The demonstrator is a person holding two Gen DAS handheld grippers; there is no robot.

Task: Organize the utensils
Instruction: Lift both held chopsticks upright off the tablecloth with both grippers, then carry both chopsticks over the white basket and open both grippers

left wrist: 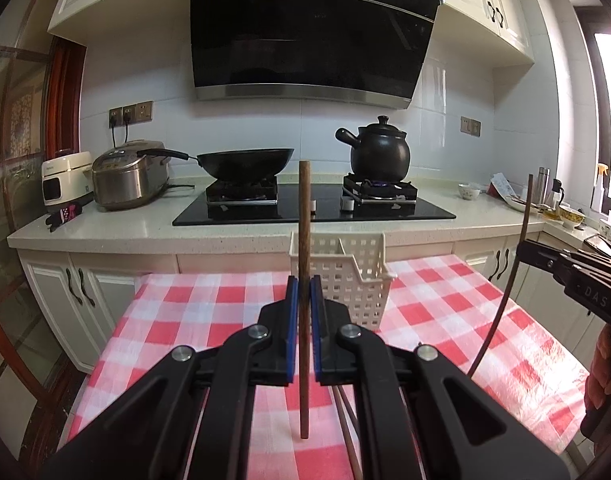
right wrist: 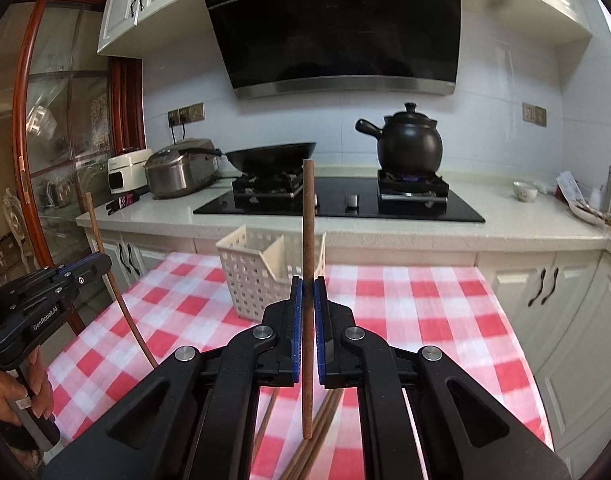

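The left tool [left wrist: 304, 300] is clamped on a brown wooden chopstick [left wrist: 304, 240] that stands upright between its blue pads. The right tool [right wrist: 308, 300] pinches a second chopstick [right wrist: 308, 240] the same way. Both hang above the red-and-white checked cloth [left wrist: 445, 300] on the bench. A white perforated basket [left wrist: 345, 276] with a divider stands at the far edge of the cloth. More chopsticks [right wrist: 305, 452] lie on the near cloth below.
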